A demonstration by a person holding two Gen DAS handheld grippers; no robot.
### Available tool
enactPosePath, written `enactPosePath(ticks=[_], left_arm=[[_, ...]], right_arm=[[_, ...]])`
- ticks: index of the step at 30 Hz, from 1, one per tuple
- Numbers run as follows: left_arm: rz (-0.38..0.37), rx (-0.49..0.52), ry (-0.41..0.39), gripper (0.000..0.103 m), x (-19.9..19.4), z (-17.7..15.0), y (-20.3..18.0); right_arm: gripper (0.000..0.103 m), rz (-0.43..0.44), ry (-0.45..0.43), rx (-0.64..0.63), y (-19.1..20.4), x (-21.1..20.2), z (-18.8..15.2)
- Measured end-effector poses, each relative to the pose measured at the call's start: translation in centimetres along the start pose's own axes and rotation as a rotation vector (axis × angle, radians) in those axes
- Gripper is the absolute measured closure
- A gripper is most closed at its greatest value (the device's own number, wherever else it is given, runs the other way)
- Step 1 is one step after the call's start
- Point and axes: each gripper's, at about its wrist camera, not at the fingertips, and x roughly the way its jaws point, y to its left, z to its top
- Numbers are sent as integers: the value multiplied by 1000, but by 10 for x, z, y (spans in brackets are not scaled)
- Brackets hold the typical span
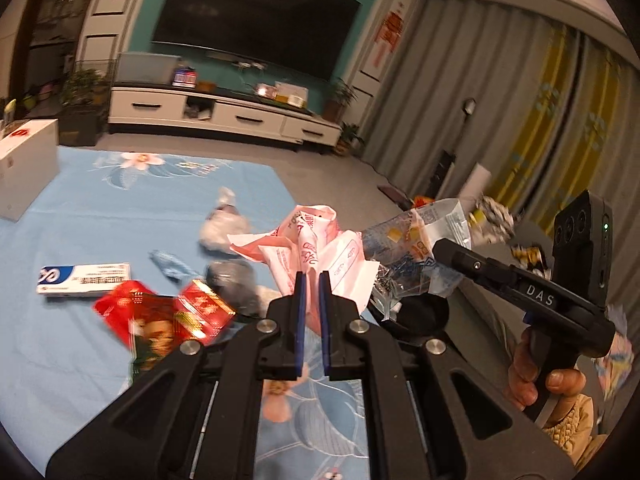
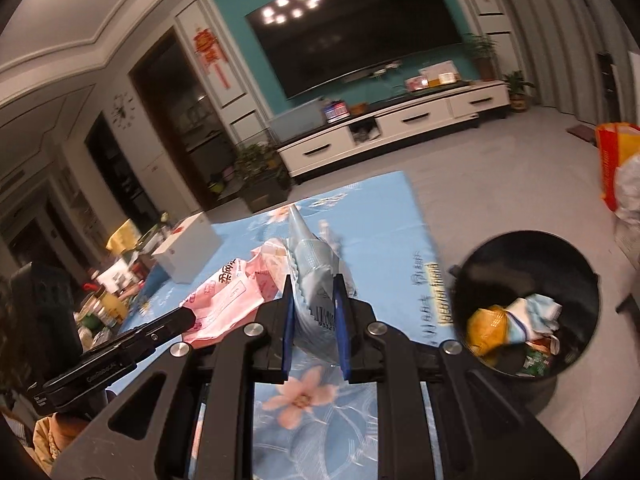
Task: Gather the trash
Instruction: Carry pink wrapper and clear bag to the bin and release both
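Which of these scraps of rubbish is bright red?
The shiny red wrapper, lying on the blue floral cloth left of the left gripper. The pink-and-white wrapper is paler; the medicine box is white and blue.

light: dim, warm indoor, ceiling lamps reflect as bright spots on the dark TV screen (image 1: pixel 256 20) | blur: motion smear on the red wrapper (image 1: pixel 160 316) and the black bin (image 2: pixel 528 304) | edges: strong fisheye curve, black vignette corners | gripper bodies sharp
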Motion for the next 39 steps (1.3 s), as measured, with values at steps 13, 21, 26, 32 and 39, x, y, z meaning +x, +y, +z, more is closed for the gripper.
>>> enactPosePath(ticks=[13,21,26,32,39], left_arm=[[-67,162,89,96,73,10,-83],[-108,234,144,96,123,11,-125],[-117,258,180,96,151,6,-141],[-126,273,224,96,184,2,-151],[-107,298,238,85,213,-2,-160]], right_arm=[[84,-165,-71,113,-80,-36,-15],[84,-212,-72,212,-131,-40,-26],[84,-231,-68,255,-152,-36,-32],[84,-246,-62,296,-174,-29,-35],[70,-276,-43,316,-192,-8,-33]])
